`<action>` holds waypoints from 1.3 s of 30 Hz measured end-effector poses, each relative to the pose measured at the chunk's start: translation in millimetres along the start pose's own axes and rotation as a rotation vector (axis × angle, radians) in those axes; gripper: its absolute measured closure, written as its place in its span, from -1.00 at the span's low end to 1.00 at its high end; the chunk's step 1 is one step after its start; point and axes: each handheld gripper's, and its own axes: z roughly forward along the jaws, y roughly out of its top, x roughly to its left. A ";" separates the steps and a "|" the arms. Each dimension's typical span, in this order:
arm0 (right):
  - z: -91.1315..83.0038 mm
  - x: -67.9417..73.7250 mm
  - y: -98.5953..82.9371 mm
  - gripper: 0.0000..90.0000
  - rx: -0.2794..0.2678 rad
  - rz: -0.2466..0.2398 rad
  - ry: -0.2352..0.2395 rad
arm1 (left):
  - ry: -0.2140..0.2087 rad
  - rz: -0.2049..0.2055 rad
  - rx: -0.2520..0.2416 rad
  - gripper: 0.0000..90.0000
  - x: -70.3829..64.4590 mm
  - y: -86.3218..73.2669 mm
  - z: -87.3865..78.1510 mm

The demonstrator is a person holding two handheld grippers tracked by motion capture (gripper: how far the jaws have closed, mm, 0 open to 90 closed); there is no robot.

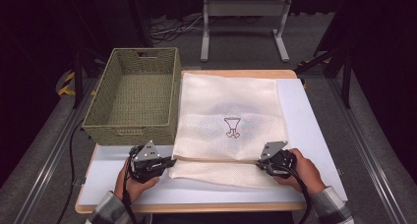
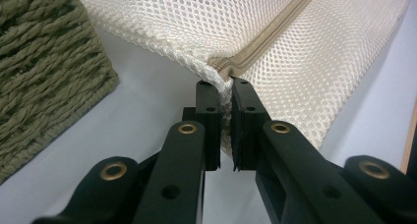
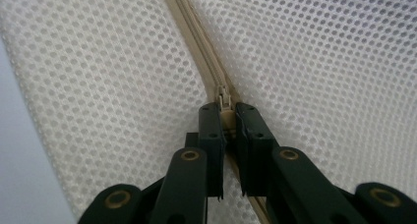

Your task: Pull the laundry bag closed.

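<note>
A cream mesh laundry bag [image 1: 228,116] lies flat on the white table top [image 1: 305,121], with a small dark emblem [image 1: 232,126] at its middle. A beige zipper [image 1: 216,159] runs across the bag near its front edge. My left gripper [image 1: 170,160] is shut on the bag's left corner [image 2: 223,84], right at the zipper's end [image 2: 255,49]. My right gripper [image 1: 259,164] is shut on the zipper pull [image 3: 225,111] at the right end of the zipper [image 3: 196,42]. A hand holds each gripper from the front edge of the table.
A woven olive basket [image 1: 133,96] stands empty on the table's left side, close beside the bag and just behind my left gripper; its wall [image 2: 44,71] fills the left of the left gripper view. A metal stand [image 1: 243,22] is on the floor beyond the table.
</note>
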 end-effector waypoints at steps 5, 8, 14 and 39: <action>-2.3 -1.6 -3.5 0.83 0.003 0.008 -0.004 | 0.003 0.010 0.006 0.88 -0.9 -0.3 0.2; -3.3 -2.3 -4.6 0.83 0.005 0.007 -0.003 | 0.005 0.016 0.014 0.88 -1.7 -0.9 0.6; -3.1 -2.1 -5.0 0.83 0.017 0.003 -0.008 | 0.006 0.023 0.028 0.88 -0.4 -2.1 1.4; -18.7 -9.0 -27.0 0.84 0.037 0.064 -0.030 | 0.002 0.066 0.088 0.89 2.2 -5.3 6.7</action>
